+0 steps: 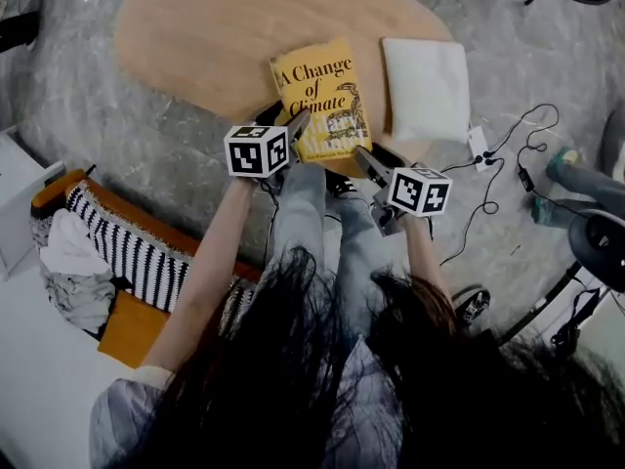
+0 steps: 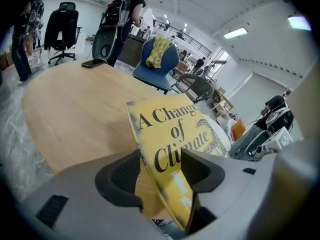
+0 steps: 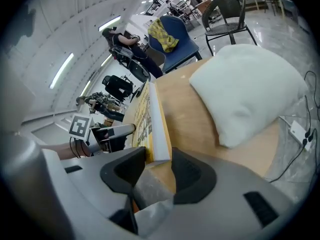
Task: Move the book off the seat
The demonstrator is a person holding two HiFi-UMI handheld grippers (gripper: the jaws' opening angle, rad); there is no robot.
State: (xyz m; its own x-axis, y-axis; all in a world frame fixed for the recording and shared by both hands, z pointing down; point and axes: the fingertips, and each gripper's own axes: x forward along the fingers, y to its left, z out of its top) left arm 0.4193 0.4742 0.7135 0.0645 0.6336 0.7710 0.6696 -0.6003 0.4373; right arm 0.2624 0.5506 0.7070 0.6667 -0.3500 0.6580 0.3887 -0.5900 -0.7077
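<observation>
Book (image 1: 317, 91) lies flat on the oval wooden desk (image 1: 186, 37), which I take to be the seat in the task. It sits at the near edge, yellow cover up, just beside the white cushion (image 1: 427, 86) but not touching it.

Left tongs (image 1: 301, 121) are wide and straddle the book's near-left edge. One pad is over the cover, the other is off to the side with bare wood showing in between. No squeeze yet.

Right tongs (image 1: 363, 156) are about half open at the near-right corner. The page block sits between the pads with a gap on the cushion side. Not clamped either.

Step as I read it is to get a two-point grip, then lift clear.

How to do it well:
- Push both tongs further in before closing. Tips only on a hardback edge will probably pivot or slip out.
- One pad has to go under the book. The near edge looks close to the desk rim, so come in from the overhang side or tip the edge up first.
- Close both together so the book doesn't skate toward the cushion.
- Lift level and keep the spine from sagging between grips.
- Pull toward the body and away from the cushion. Floor to the right has cables (image 1: 498, 174), so choose the drop spot with care.
</observation>
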